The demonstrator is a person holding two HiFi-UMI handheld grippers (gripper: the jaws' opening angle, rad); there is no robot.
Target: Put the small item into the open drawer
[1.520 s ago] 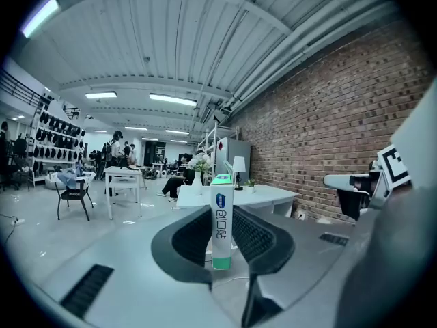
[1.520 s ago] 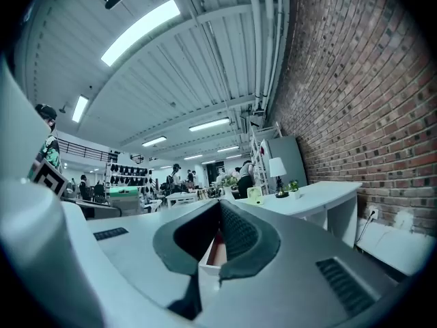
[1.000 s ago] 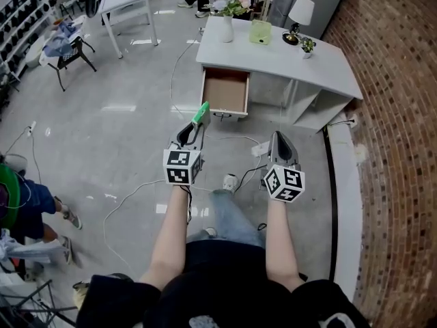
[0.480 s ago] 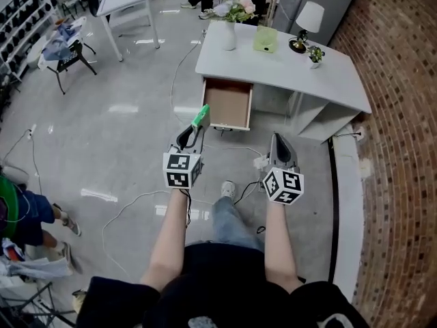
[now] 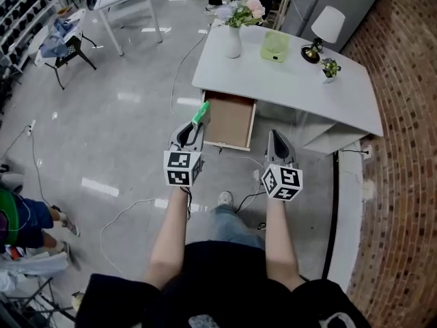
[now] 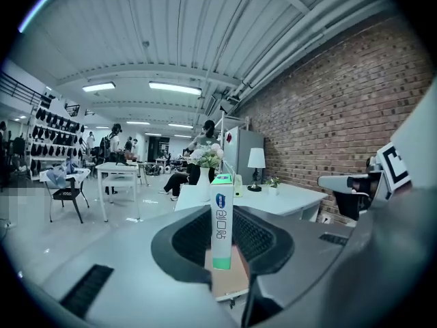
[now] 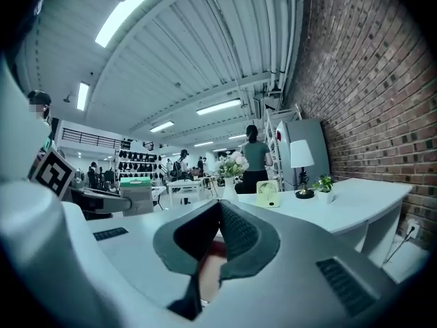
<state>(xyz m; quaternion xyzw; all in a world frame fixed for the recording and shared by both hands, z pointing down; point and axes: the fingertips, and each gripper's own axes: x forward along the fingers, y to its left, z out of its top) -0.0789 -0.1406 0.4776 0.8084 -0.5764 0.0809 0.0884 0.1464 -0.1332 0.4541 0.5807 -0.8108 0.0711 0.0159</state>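
Now my left gripper (image 5: 198,123) pinches a slim white-and-green cardboard box (image 6: 222,217) in its jaws, by the left edge of the open wooden drawer (image 5: 232,118). My right gripper (image 5: 274,135) has its jaws pressed together, empty.

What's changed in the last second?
The person stepped toward the desk: it and the open drawer now sit nearer, with the box at the drawer's left edge in the head view. Nothing grasped or released. Unchanged: left gripper shut on the box, right gripper shut and empty.
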